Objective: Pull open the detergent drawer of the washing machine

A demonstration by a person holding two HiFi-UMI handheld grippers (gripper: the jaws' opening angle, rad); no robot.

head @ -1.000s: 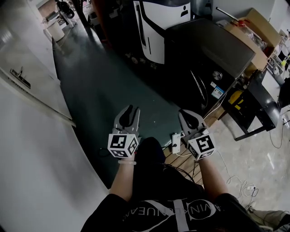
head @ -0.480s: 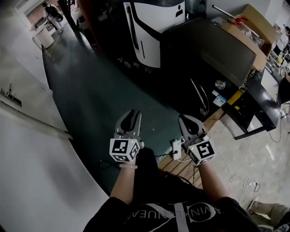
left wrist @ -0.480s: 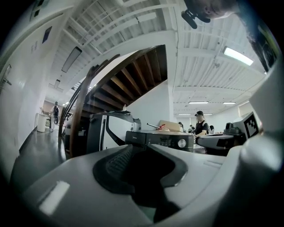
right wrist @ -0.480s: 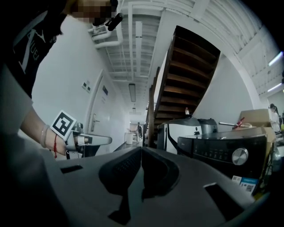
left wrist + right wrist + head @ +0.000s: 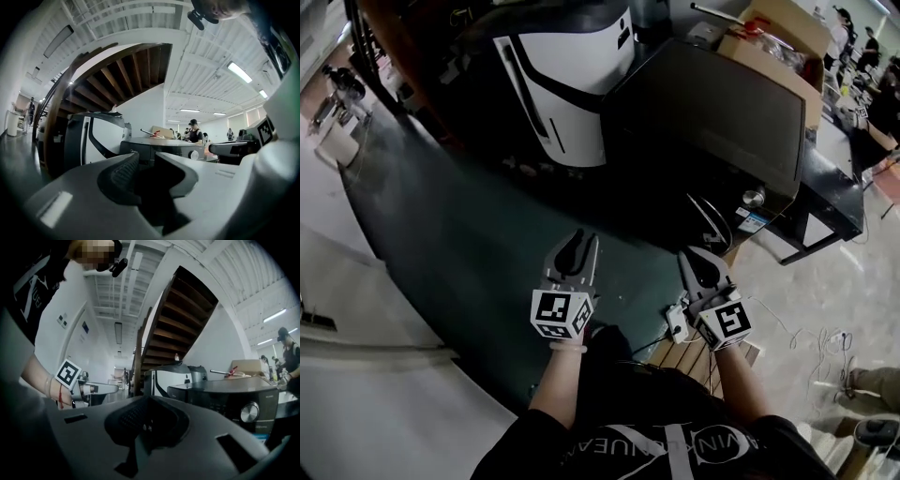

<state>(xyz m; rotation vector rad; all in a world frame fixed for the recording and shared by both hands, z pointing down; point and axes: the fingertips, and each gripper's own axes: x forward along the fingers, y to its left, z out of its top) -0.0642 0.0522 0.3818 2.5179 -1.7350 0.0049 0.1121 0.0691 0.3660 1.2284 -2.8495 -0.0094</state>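
Dark washing machine (image 5: 712, 122) sits upper right, its long top running left to right, its front with the knob (image 5: 754, 198) facing the frame's bottom; left gripper (image 5: 578, 236) slightly parted, empty; right gripper (image 5: 699, 255) closed, empty.

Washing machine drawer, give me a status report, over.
Left gripper slightly open, empty; right gripper shut, empty. Both short of washer, its front untouched. Power strip on floor by right gripper.
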